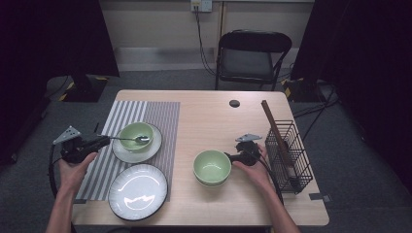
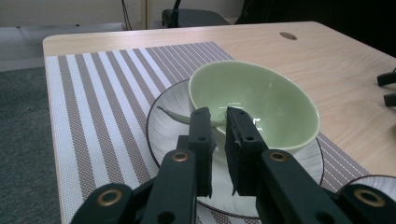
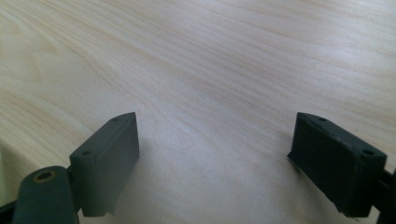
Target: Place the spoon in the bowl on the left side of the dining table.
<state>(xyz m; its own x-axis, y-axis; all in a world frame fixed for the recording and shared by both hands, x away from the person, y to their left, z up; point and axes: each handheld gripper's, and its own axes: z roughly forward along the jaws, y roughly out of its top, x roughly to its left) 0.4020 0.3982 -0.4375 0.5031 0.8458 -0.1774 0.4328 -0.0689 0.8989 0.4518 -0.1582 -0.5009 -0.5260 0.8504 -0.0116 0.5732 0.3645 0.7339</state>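
Observation:
A pale green bowl (image 1: 132, 131) (image 2: 261, 93) stands on a white plate (image 1: 124, 154) (image 2: 168, 126) on the striped placemat (image 1: 145, 111). A silver spoon (image 1: 127, 139) (image 2: 173, 115) lies across the bowl's rim with its head inside. My left gripper (image 1: 105, 140) (image 2: 217, 113) comes in from the left and is shut on the spoon's handle just outside the bowl. My right gripper (image 1: 229, 156) (image 3: 215, 135) rests open over bare wood, right beside a second green bowl (image 1: 212, 166), with nothing between its jaws.
A large white plate (image 1: 137, 191) sits at the placemat's front edge. A black wire basket (image 1: 291, 155) holding a long wooden stick (image 1: 273, 127) stands at the table's right. A folding chair (image 1: 252, 53) is behind the table.

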